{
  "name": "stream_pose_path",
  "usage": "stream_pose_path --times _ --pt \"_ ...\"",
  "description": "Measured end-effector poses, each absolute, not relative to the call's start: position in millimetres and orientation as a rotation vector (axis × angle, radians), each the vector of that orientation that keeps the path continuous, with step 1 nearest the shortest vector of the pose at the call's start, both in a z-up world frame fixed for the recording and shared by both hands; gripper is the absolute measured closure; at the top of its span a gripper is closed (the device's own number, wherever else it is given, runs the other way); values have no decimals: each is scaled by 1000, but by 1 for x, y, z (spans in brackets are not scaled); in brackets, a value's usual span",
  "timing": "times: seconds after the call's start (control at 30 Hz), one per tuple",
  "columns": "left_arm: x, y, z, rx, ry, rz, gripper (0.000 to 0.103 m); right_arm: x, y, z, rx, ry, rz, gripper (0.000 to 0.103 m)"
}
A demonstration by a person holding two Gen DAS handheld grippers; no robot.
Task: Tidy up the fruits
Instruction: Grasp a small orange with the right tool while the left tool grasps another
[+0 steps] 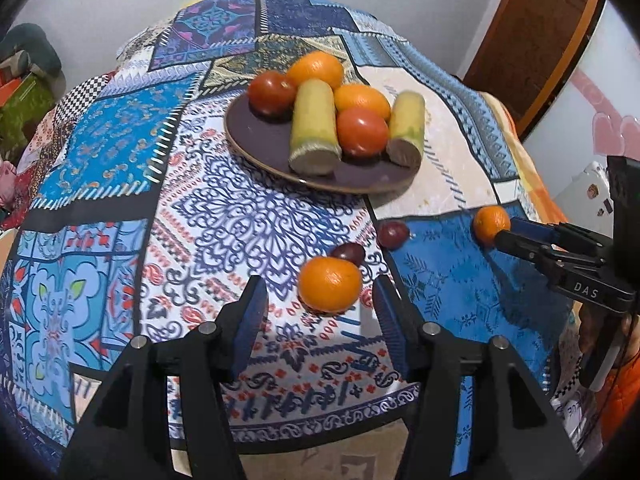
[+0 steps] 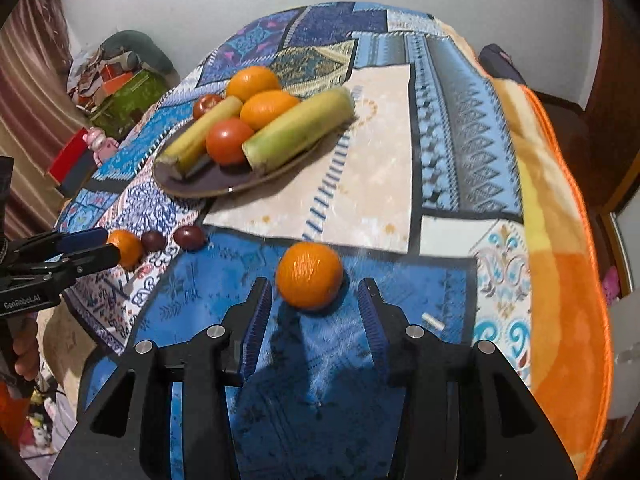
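A loose orange (image 1: 330, 285) lies on the patterned cloth (image 1: 224, 216) of the bench, just ahead of the left tool (image 1: 320, 304) and centred on the gap between its blue-padded fingers (image 1: 256, 312), which stand apart and touch nothing. A second orange (image 2: 309, 275) sits likewise just beyond the right tool (image 2: 314, 304), whose jaws are also parted and empty, the fruit clear of both pads. Two small dark fruits (image 1: 394, 234), perhaps plums though the view is soft, rest between the two oranges, one almost touching the left-hand orange. Farther back, a dark plate (image 1: 256, 140) holds two more oranges, two tomatoes (image 1: 362, 132) and two pale green cut stalks (image 1: 314, 126). White lettering reads "DAS" on the right tool seen from the left wrist camera, and "GenRobot.AI" on the left tool seen from the right wrist camera.
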State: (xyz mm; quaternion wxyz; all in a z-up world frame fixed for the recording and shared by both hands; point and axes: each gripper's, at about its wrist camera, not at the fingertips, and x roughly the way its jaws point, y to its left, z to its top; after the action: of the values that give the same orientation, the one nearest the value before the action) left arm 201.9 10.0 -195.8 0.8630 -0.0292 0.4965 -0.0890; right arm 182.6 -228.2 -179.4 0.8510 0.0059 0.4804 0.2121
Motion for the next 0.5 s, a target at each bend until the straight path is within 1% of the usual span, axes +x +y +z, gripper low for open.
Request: stream_pose_path --times 0.07,0.13,0.2,0.23,0.3,0.33,0.5 --pt "203 7 -199 -54 1047 -191 49 184 -226 -181 11 1008 448 61" --pt "204 4 -201 -52 1045 -197 56 187 -223 -184 19 1012 459 61" --pt "206 3 -203 -48 1049 -207 65 190 -220 -185 19 1013 464 61" --pt "207 3 -204 -46 1049 -205 66 190 -218 -186 16 1015 467 61" --pt "208 4 -205 -49 1044 -207 67 191 -215 -189 12 1020 472 62" --pt "208 4 -204 -51 1042 -209 67 190 -214 -189 6 1016 468 66" --pt "208 6 -201 -50 1028 -215 68 189 -213 -187 14 1010 483 67"
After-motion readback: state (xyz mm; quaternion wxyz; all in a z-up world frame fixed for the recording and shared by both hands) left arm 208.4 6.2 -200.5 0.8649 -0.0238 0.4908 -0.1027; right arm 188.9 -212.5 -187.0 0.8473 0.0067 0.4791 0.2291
